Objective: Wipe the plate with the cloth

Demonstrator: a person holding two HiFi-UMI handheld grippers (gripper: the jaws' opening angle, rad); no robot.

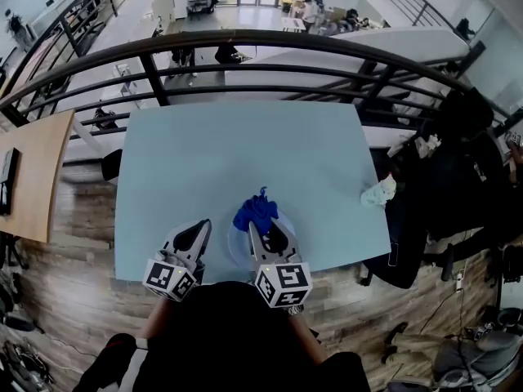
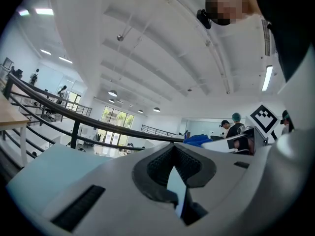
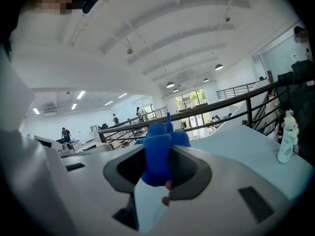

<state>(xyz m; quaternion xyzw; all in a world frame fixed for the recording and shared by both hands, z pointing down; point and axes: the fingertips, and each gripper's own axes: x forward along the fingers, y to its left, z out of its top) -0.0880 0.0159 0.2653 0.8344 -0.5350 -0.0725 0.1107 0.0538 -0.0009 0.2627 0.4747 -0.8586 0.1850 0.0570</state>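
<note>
Head view: the pale blue worktop [image 1: 229, 153] extends from me toward a dark railing [image 1: 245, 39].

1. Left gripper [image 1: 200, 225]: I hold it over the near edge of the worktop, left of centre. In the left gripper view, the left gripper [image 2: 175, 173] has its fingers drawn close, with only a thin pale sliver between them and nothing in it. It sits just beside the plate and I cannot tell whether it touches the rim.

2. Plate [image 1: 238, 250]: pale and round, it lies flat on the worktop at the near edge, about the middle, between the two grippers and partly under the right one.

3. Cloth [image 1: 256, 211]: blue and bunched, it rests on the far part of the plate. The left gripper view shows the cloth [image 2: 197, 140] off to its right.

4. Right gripper [image 1: 260, 229]: it reaches over the plate. In the right gripper view, the right gripper [image 3: 157, 173] has its fingers clamped on the cloth [image 3: 157, 151], which bulges up above them.

5. White crumpled object [image 1: 378, 191]: it lies at the right edge of the worktop, well apart from the plate.
</note>
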